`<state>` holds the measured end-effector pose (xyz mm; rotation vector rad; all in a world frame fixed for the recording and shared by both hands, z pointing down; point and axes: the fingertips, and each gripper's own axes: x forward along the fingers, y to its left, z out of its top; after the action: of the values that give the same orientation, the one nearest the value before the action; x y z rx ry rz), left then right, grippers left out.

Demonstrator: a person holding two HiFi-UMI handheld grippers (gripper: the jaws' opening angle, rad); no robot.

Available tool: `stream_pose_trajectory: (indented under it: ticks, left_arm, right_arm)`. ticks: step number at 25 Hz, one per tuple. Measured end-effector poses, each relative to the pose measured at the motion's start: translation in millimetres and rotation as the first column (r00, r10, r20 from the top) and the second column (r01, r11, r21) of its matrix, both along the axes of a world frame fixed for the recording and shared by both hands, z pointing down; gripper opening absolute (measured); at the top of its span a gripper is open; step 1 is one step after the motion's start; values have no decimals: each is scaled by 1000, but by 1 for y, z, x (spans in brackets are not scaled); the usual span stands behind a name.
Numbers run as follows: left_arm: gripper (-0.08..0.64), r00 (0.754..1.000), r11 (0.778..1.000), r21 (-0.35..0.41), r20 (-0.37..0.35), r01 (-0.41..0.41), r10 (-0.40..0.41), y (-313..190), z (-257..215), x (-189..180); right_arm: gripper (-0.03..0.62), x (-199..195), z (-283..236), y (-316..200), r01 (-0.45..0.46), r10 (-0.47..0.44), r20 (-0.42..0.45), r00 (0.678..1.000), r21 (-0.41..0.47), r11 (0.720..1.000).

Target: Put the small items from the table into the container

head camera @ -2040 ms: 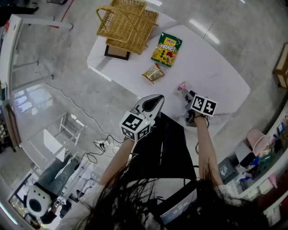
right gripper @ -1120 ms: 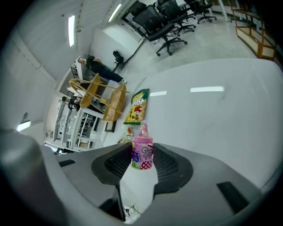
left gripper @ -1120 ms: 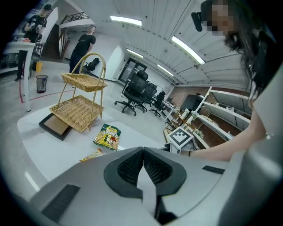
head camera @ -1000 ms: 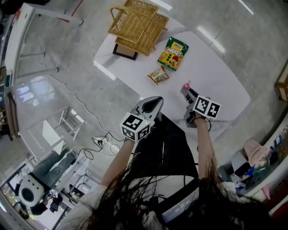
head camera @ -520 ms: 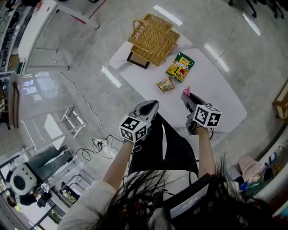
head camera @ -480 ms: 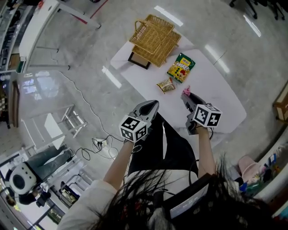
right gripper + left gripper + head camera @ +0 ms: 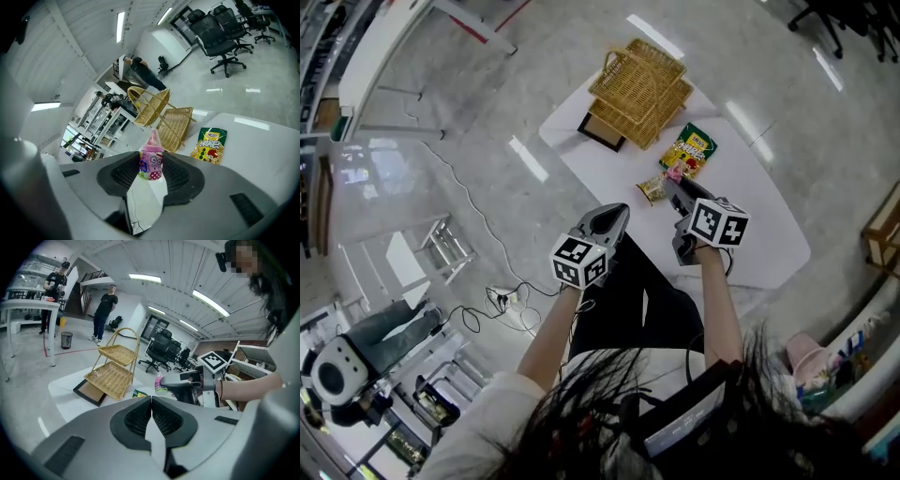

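**Right gripper view: pink bottle pinched in the claw**

Right gripper view shows the right claw (image 7: 151,158) closed on a small pink bottle (image 7: 151,165), with a pad pressing on each side and the tapered cap pointing away from the camera. Beyond it stand a two-tier wicker basket (image 7: 165,115) and a green snack bag (image 7: 209,145) lying flat on the white counter (image 7: 262,150).

From the head view, this claw is over the counter with the bottle at its tip, just beside a small snack packet (image 7: 652,189) and near the green bag. The basket stands at the counter's far end, next to a dark flat frame (image 7: 602,131).

The left claw (image 7: 151,399) has its jaws closed together with nothing between them. It is near the counter's near edge, well apart from the basket. In the left gripper view, the bottle shows in the other claw, raised above the counter.
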<state>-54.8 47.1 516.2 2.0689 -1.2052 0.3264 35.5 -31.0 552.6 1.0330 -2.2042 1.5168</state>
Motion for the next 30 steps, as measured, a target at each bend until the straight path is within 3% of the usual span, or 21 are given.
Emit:
stream_pose_trajectory:
  ticks: [5, 14, 19, 25, 27, 30]
  left_arm:
    - [6, 999, 1000, -26, -48, 11, -13, -16, 5, -19]
    - [6, 997, 996, -64, -45, -69, 66, -49, 29, -58]
    - [6, 997, 994, -86, -39, -73, 70, -67, 43, -89]
    - [6, 998, 992, -112, -41, -58, 54, -84, 58, -116]
    - [6, 998, 991, -117, -39, -59, 55, -88, 61, -121]
    - [6, 998, 991, -123, -39, -59, 55, -92, 64, -124]
  right_arm:
    - [160, -30, 22, -31, -14, 12, -49, 999, -32, 999]
    - [160, -63, 83, -67, -113, 103, -79, 992, -132, 985]
    - [160, -80, 111, -82, -197, 191, -48, 980, -197, 960]
    - [161, -85, 134, -108, -340, 348, -13, 937, -243, 908]
    - [200, -87, 139, -110, -343, 353, -9, 935, -259, 903]
    - [207, -88, 141, -106, -335, 342, -24, 940, -266, 904]
